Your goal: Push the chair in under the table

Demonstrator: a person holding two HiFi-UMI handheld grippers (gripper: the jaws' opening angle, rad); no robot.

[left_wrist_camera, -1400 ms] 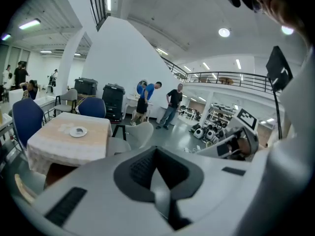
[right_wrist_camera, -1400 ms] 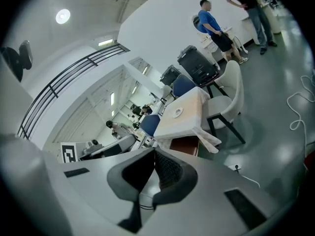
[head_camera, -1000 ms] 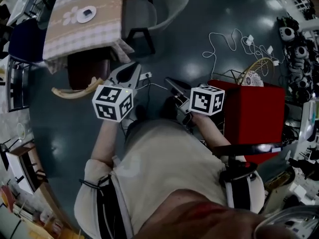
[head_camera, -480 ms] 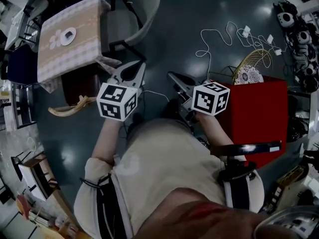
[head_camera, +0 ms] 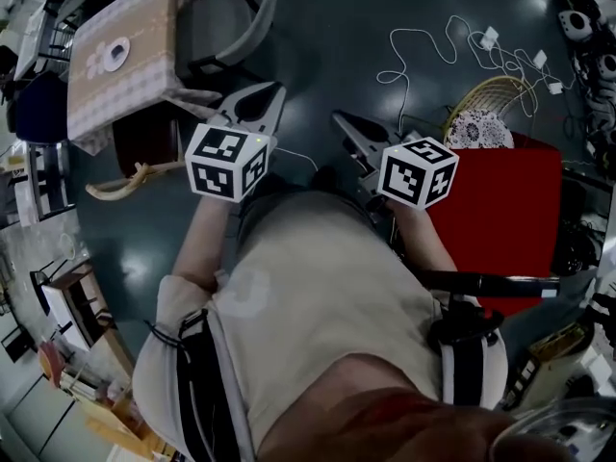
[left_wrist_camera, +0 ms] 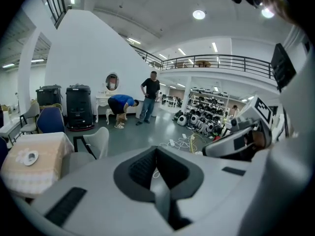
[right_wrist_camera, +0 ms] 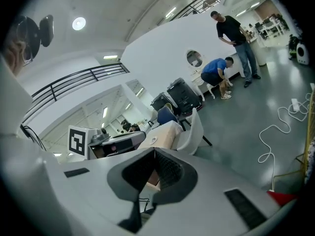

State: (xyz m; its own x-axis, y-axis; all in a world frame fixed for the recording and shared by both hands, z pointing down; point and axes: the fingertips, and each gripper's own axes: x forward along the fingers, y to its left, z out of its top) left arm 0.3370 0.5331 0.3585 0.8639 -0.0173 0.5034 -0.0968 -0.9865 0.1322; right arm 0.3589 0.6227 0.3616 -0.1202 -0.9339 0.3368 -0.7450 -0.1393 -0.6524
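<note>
A small table (head_camera: 144,75) with a pale checked cloth and a white dish (head_camera: 114,54) stands at the upper left of the head view. A grey shell chair (head_camera: 226,22) stands at its far side, seat partly out from under it. A dark chair (head_camera: 144,138) with a curved wooden back sits at its near side. My left gripper (head_camera: 272,90) is shut and empty, off the table's near corner in the air. My right gripper (head_camera: 338,119) is shut and empty too, further right over the floor. The left gripper view shows the grey chair (left_wrist_camera: 93,142) and the table (left_wrist_camera: 34,163) some way ahead.
A red box (head_camera: 491,210) stands at my right, with a wicker basket (head_camera: 481,123) beyond it. White cables (head_camera: 443,51) trail over the dark floor. Shelves and clutter line the left edge. Two people (left_wrist_camera: 133,104) stand far off by a white wall.
In the head view the table and chairs have slid up and to the left, and the red box has shifted right. Both grippers travelled with me and stayed shut and empty.
</note>
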